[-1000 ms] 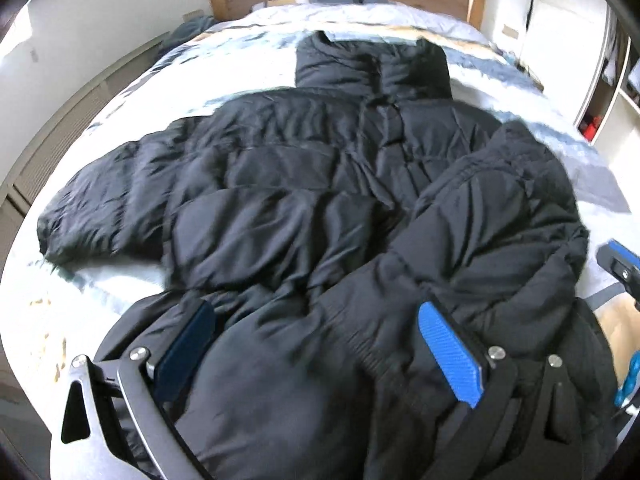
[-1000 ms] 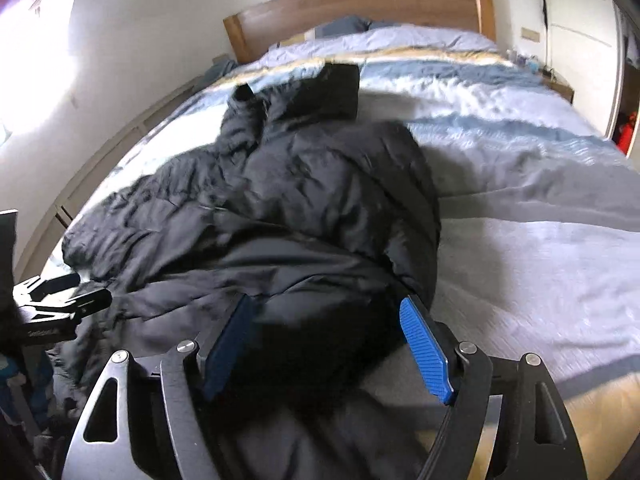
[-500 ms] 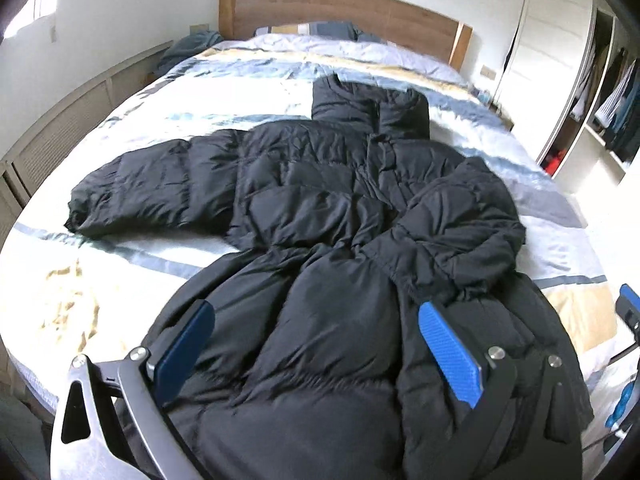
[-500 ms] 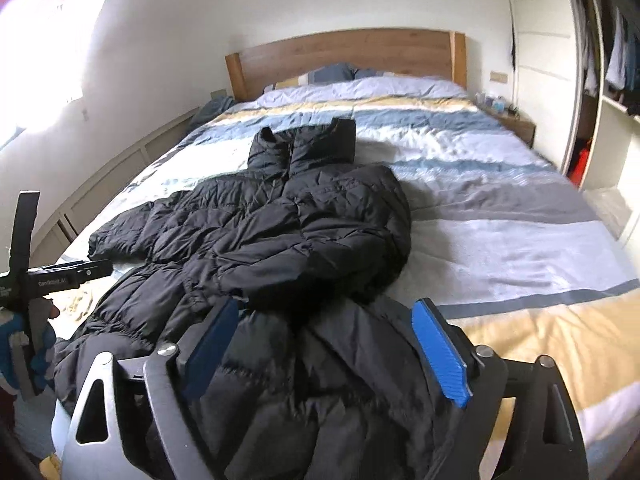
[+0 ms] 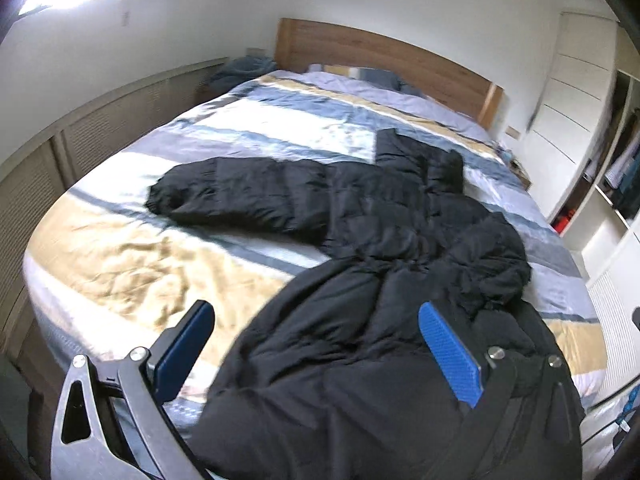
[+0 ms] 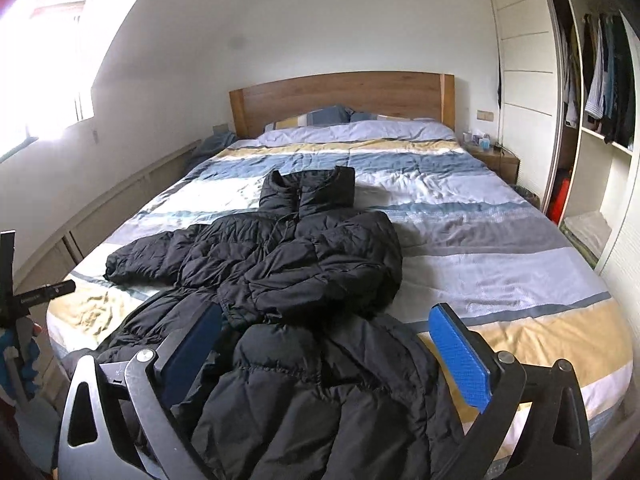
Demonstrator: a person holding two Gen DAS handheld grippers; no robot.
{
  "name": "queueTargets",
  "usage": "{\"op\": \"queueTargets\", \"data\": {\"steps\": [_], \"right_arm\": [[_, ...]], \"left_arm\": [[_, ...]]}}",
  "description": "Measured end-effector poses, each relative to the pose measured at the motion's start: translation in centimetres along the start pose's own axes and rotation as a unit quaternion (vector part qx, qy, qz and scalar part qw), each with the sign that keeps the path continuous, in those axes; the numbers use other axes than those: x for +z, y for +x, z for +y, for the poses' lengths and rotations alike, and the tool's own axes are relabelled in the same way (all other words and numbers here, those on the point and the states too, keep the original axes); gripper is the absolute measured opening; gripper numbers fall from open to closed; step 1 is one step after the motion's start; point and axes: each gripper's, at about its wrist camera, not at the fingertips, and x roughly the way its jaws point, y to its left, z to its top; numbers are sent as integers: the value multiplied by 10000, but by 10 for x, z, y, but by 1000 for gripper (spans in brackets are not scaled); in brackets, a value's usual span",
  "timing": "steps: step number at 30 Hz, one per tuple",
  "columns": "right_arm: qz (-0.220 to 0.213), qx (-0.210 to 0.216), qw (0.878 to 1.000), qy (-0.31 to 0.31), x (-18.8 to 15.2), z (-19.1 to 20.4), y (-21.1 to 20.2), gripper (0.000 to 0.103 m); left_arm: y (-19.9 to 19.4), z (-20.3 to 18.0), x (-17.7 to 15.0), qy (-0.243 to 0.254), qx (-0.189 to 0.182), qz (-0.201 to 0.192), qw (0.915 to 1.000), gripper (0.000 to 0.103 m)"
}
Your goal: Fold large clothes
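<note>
A large black puffer jacket (image 5: 380, 240) lies face up on the striped bed (image 5: 120, 264), collar toward the headboard. Its left sleeve (image 5: 240, 192) stretches out flat to the left. Its right sleeve (image 6: 320, 276) is folded across the chest. The hem hangs over the foot of the bed. My left gripper (image 5: 316, 348) is open and empty, above the hem near the bed's front left corner. My right gripper (image 6: 328, 356) is open and empty, above the hem in the middle. The jacket (image 6: 304, 288) also shows in the right wrist view, where part of the left gripper (image 6: 36, 292) is at the left edge.
A wooden headboard (image 6: 344, 96) and pillows (image 6: 320, 116) stand at the far end. An open wardrobe with hanging clothes (image 6: 600, 80) is on the right, a nightstand (image 6: 496, 160) beside the bed. A low panelled ledge (image 5: 80, 132) runs along the left wall.
Both grippers have pulled back and up from the jacket, so much more of the bed and room shows. The left gripper has also shifted left. The jacket has not moved.
</note>
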Motion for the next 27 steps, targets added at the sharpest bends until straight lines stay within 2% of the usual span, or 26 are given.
{"op": "queueTargets", "data": {"steps": [7, 11, 19, 27], "right_arm": [[176, -52, 9997, 137, -3, -7, 14, 102], [328, -177, 9990, 249, 2, -12, 34, 102], [650, -408, 9962, 420, 18, -9, 86, 102], [887, -710, 9918, 592, 31, -8, 128, 102]], "left_arm": [[27, 53, -2, -287, 431, 262, 9983, 103], [51, 83, 3, -499, 481, 389, 9968, 103], [135, 164, 43, -1326, 76, 713, 9886, 103], [207, 219, 67, -2095, -158, 744, 9748, 102]]}}
